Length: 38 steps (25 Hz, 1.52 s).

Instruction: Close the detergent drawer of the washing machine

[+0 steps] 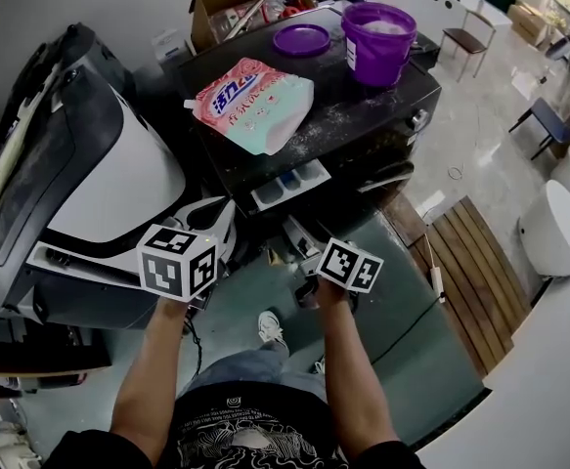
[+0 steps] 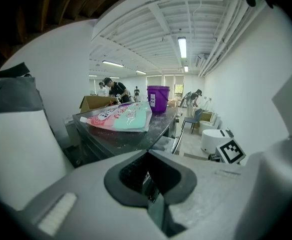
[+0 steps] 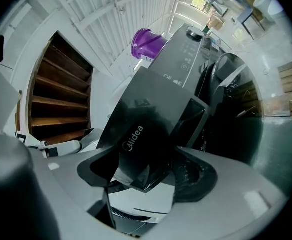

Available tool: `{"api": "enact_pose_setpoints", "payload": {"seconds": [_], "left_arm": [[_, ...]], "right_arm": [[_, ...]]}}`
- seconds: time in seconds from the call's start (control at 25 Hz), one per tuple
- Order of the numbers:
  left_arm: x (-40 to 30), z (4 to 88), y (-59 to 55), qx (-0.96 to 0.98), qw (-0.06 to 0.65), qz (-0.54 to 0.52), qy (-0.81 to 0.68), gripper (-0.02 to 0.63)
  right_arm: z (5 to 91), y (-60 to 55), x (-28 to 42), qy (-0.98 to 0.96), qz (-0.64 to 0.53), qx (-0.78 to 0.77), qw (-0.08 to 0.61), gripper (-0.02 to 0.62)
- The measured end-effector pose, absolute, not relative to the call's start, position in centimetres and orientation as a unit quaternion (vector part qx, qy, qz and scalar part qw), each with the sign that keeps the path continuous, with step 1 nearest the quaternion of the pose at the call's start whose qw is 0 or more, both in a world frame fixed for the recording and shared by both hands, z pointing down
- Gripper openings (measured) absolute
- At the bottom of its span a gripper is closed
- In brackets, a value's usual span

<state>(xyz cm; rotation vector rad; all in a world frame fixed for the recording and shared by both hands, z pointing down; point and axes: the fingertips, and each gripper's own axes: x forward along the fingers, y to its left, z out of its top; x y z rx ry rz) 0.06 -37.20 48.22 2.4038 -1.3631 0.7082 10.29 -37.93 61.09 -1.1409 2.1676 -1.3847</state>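
detergent drawer (image 1: 289,186): pulled out of the near front of the washing machine (image 1: 363,115), at its left end; compartments open, contents unclear. likely light, stiff plastic on a slide; best pushed flat on its glossy front panel (image 3: 140,134). right tongs (image 3: 141,156): spread wide, that panel between them, unclamped. left tongs (image 2: 147,154): closed, empty, left of the drawer. on the machine's top: detergent pouch (image 1: 253,91); purple bucket (image 1: 377,39), pale contents, lid (image 1: 301,39) beside. far: cardboard box (image 1: 250,3), mixed items.
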Motion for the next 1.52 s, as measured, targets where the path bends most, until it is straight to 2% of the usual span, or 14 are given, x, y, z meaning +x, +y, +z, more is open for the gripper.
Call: {"api": "enact_pose_setpoints", "payload": {"seconds": [0.96, 1.28, 1.52], "left_arm": [[-1.7, 49.1, -41.0, 0.843, 0.136, 0.262, -0.450, 0.000], [-1.5, 48.5, -40.7, 0.842, 0.139, 0.253, -0.457, 0.000], [-1.1, 47.4, -39.7, 0.838, 0.143, 0.232, -0.473, 0.000]], "right_arm": [[61.1, -42.2, 8.1, 0.752, -0.483, -0.411, 0.179, 0.333], [60.8, -42.0, 8.7, 0.752, -0.478, -0.424, 0.162, 0.316], [59.2, -41.2, 10.4, 0.769, -0.453, -0.433, 0.124, 0.306]]}}
